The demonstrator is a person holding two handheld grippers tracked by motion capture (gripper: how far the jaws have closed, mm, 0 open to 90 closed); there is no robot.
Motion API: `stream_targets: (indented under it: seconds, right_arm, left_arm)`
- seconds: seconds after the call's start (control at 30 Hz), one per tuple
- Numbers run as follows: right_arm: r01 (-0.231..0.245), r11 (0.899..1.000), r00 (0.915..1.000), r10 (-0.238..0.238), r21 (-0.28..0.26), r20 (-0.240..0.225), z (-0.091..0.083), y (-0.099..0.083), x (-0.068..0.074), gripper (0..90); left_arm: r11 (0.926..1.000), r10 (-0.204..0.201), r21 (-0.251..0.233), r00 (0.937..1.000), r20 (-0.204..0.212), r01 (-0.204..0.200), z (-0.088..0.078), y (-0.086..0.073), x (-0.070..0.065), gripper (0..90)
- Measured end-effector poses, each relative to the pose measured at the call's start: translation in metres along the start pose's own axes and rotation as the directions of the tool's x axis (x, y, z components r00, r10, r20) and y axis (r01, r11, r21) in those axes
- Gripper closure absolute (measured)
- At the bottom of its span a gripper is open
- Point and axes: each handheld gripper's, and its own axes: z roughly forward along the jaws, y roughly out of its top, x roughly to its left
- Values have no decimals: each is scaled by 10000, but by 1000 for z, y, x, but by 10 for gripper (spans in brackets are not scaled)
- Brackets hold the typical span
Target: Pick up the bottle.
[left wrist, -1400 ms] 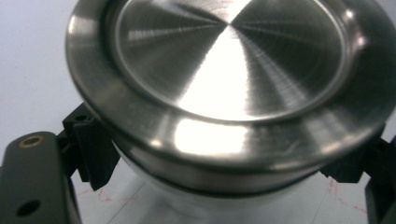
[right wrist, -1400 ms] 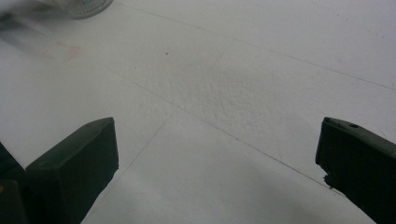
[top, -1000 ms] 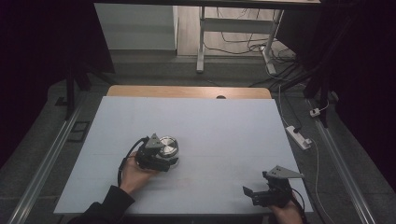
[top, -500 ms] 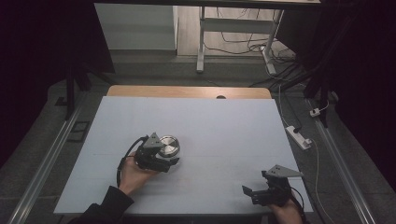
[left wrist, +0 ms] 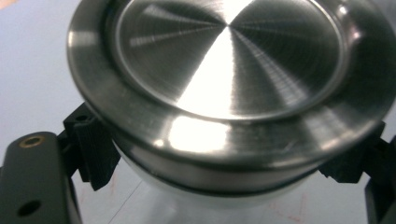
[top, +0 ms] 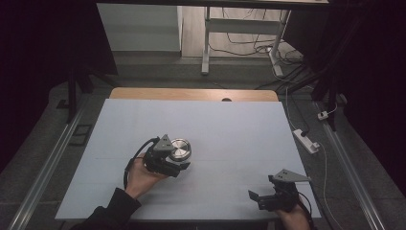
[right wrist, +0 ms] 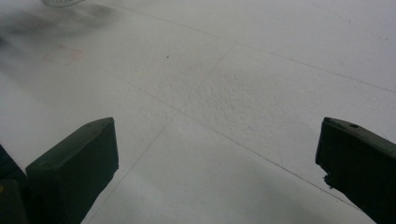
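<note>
The left gripper [top: 173, 162] holds the steel lidded jar [top: 179, 149] clamped below its lid, while the right gripper [top: 269, 195] rests wide open and empty, well apart.

Table surface [top: 230, 124] lies bare across its far half and centre, so passage there is open. Obstacles: metal-lidded jar [top: 179, 149] clamped in the left gripper [top: 179, 167] left of centre; right gripper [top: 261, 199], jaws apart, at near right edge.

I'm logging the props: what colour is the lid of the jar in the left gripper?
Silver brushed metal lid, best seen in the left gripper view.
</note>
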Motion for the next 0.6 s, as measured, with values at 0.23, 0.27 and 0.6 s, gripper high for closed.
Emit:
stream_targets:
  seconds: [0.23,0.27,0.6]
  right_arm:
    - [39,10000,10000,-39,19,-5,0,0,1,0]
    - [45,10000,10000,-45,13,7,0,0,1,0]
    - [28,10000,10000,-28,-43,-52,-1,-1,0,0]
  left_arm:
    - [9996,293,-7,9991,313,-293,0,8,-12,150]
    - [9995,310,-5,9988,368,-310,0,9,-14,150]
    - [9981,605,65,9962,619,-610,1,14,-22,150]
